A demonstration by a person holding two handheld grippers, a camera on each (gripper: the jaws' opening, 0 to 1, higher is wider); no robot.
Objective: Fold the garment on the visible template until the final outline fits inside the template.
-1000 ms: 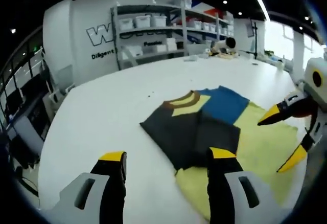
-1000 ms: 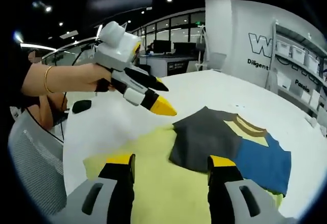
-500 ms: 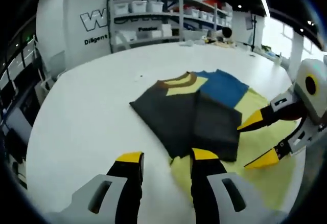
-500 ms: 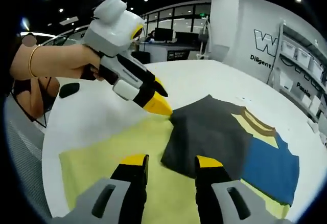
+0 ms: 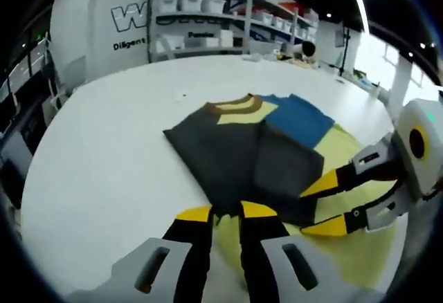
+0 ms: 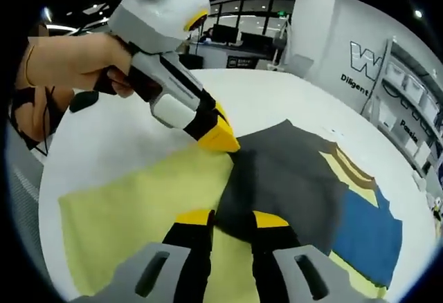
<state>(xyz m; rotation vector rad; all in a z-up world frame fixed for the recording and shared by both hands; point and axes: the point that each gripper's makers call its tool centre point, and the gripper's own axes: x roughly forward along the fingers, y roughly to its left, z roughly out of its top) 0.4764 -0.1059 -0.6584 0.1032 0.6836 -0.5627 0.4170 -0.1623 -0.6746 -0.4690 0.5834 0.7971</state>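
Big white table (image 5: 97,151) in a warehouse-looking room, shelves (image 5: 201,23) at the back. Half-folded shirt (image 5: 242,144) lies partly on the yellow template (image 5: 360,248), one side hanging off it. Over the last second both tongs dropped to its near hem and narrowed: left gripper (image 5: 225,213) and right gripper (image 6: 232,216) look pinched on the dark edge. Guessing the next fold's about to start.

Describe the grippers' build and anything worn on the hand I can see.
Both grippers have black jaws capped with yellow tips on pale grey bodies with slotted housings. The left gripper has a white head with a yellow ring. The hand holding it wears a thin gold bangle. The right gripper has the same black, yellow and white build.
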